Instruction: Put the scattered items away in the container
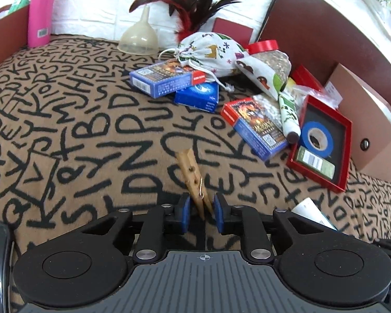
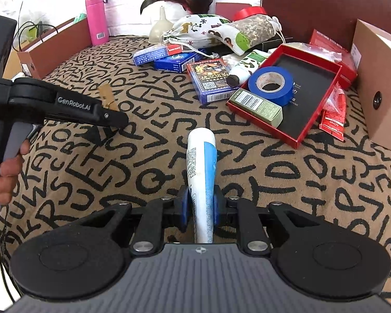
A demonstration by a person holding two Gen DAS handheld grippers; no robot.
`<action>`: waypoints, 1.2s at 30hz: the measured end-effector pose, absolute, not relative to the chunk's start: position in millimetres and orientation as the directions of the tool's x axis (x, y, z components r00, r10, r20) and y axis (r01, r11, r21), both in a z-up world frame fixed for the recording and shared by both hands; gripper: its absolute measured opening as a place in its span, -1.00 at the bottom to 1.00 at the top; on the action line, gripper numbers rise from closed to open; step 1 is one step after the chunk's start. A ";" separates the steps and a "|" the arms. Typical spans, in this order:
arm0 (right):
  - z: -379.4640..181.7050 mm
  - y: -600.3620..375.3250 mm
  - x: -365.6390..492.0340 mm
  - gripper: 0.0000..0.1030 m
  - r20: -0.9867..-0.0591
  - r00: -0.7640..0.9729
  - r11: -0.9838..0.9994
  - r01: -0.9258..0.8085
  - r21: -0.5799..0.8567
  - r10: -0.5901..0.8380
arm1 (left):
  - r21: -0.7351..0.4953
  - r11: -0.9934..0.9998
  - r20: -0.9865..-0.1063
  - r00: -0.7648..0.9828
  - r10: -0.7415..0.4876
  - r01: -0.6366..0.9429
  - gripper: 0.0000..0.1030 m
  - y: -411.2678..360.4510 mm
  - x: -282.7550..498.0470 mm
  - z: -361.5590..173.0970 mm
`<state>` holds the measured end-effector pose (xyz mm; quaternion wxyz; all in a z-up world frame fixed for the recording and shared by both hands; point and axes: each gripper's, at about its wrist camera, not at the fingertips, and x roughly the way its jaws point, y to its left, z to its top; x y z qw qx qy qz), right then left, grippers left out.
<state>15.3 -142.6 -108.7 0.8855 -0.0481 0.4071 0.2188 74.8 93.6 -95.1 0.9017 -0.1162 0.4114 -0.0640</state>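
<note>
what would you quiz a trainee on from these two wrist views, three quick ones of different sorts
1. True or false: the left tool grips a wooden clothespin.
2. What does the right tool hold? A: a pink bottle. B: a white and blue tube. C: a funnel.
3. Fill the gap: the tape roll lying in the red tray is ___ in colour.

Key: 1 true; 2 B; 3 blue.
</note>
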 end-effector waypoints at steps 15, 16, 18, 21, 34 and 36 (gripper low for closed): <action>-111.1 -140.2 36.5 -0.60 -0.728 0.586 0.906 -0.407 0.114 0.355 | -0.196 0.980 -0.741 0.649 -0.175 0.039 -0.64 81.7 102.0 -96.3; -111.6 -139.6 38.5 -0.59 -0.727 0.587 0.907 -0.404 0.118 0.356 | -0.198 0.979 -0.739 0.650 -0.174 0.038 -0.61 80.9 102.0 -96.8; -112.8 -139.8 42.7 -0.57 -0.723 0.588 0.909 -0.392 0.138 0.363 | -0.182 0.982 -0.743 0.648 -0.170 0.050 -0.65 77.8 101.7 -96.9; -114.1 -141.9 44.9 -0.57 -0.718 0.586 0.908 -0.387 0.160 0.376 | -0.212 0.974 -0.749 0.629 -0.211 0.074 -0.84 75.2 96.5 -94.7; -80.5 -180.1 8.3 -0.61 -0.616 0.632 0.882 -0.353 0.311 0.470 | -0.285 0.930 -0.652 0.663 -0.367 0.233 -0.85 26.9 47.8 -42.3; -70.0 -190.2 3.8 -0.61 -0.591 0.663 0.888 -0.343 0.307 0.460 | -0.286 0.917 -0.627 0.670 -0.398 0.277 -0.85 11.7 48.6 -27.3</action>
